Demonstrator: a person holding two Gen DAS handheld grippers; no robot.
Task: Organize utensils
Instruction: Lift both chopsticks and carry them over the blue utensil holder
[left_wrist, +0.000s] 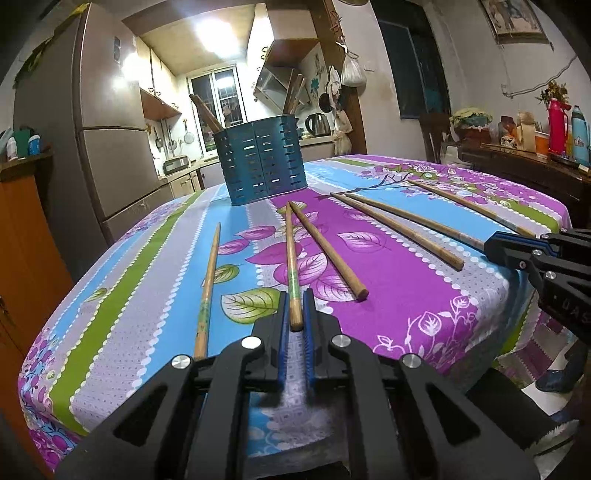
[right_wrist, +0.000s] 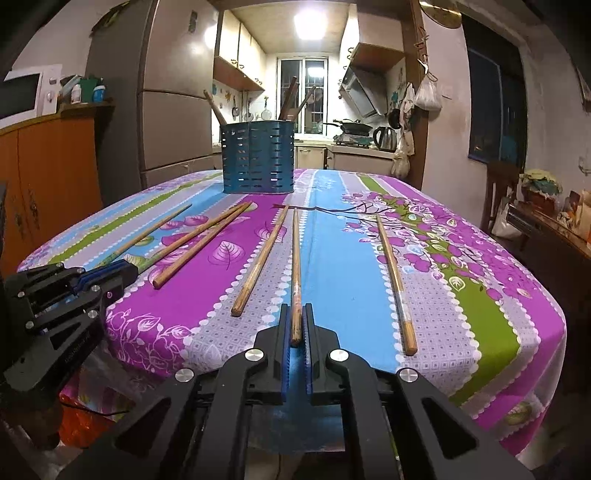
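On a floral tablecloth (right_wrist: 351, 280), six wooden chopsticks fan out toward a blue slotted holder (right_wrist: 258, 158) at the far edge, which already holds a few. My left gripper (left_wrist: 295, 317) is clamped on the near end of one chopstick (left_wrist: 291, 258); my right gripper (right_wrist: 296, 328) is clamped on another chopstick (right_wrist: 296, 266). I judge them light, stiff and smooth, liable to pivot when gripped at the end.

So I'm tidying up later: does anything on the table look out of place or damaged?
Nothing looks damaged or spilled. Loose chopsticks lie scattered at different angles across the tablecloth instead of standing in the blue holder. Each claw, left and right, is shut on one chopstick's near end.
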